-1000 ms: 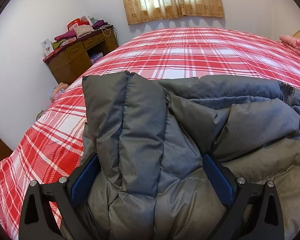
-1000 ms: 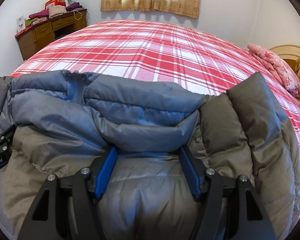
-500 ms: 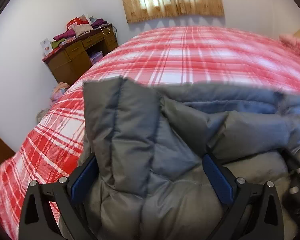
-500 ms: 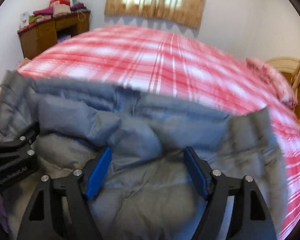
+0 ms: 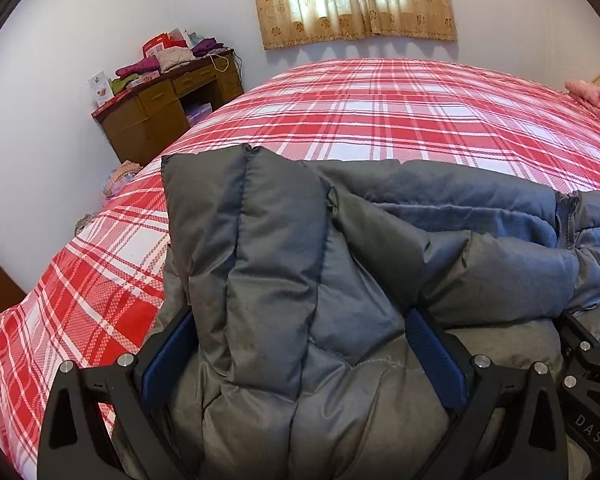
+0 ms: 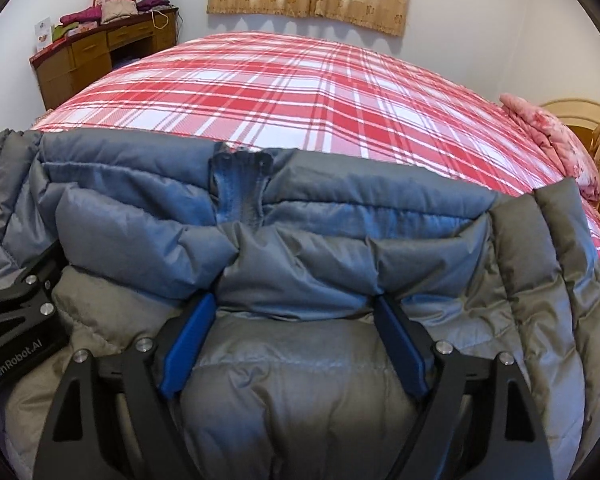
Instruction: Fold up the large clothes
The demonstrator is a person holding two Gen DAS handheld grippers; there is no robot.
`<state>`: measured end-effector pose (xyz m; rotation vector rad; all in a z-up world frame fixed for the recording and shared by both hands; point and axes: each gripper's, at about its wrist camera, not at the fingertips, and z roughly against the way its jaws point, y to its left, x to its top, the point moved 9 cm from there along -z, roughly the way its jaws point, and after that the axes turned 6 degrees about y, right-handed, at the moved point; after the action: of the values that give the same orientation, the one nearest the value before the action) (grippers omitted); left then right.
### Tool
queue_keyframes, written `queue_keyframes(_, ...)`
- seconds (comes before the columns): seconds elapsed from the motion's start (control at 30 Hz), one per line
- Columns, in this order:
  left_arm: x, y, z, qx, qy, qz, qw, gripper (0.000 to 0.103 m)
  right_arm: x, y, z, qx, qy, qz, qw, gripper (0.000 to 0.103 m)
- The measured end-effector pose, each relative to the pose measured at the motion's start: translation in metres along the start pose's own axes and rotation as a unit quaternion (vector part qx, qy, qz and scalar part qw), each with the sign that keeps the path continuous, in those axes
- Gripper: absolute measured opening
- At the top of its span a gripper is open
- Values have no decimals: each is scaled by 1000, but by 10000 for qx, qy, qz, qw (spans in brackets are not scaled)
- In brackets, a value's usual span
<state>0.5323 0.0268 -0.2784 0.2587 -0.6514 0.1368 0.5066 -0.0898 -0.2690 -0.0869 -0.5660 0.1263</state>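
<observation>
The grey padded jacket (image 5: pixel 300 280) lies bunched on the plaid bed (image 5: pixel 380 120). My left gripper (image 5: pixel 304 356) and right gripper (image 6: pixel 292 340) both stand with jaws wide around thick folds, not pinching. If I close on too little fabric, this slippery padding may slide out.

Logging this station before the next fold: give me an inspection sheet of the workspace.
Surface: bed under a red plaid sheet.
Job's things: grey puffer jacket bunched at the near edge, zipper facing up, sleeve folded over the left side.
Clutter: pink cloth at the bed's far right.
Grippers: left gripper and right gripper wide apart, jacket bulging between the fingers.
Cables: cord hanging off the desk.
Surroundings: clothes piled on the desk, curtain, white walls.
</observation>
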Motion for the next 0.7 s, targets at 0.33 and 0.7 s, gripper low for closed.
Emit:
queue_keyframes(0.33, -24, 37, 58, -413, -191, 356, 9983, 102, -44, -2, 63, -19, -193, 109, 9998, 96)
queue_keyframes(0.7, -73, 71, 71, -7, -71, 667, 9977, 102, -72, -5, 67, -117, -260, 142, 9995, 94)
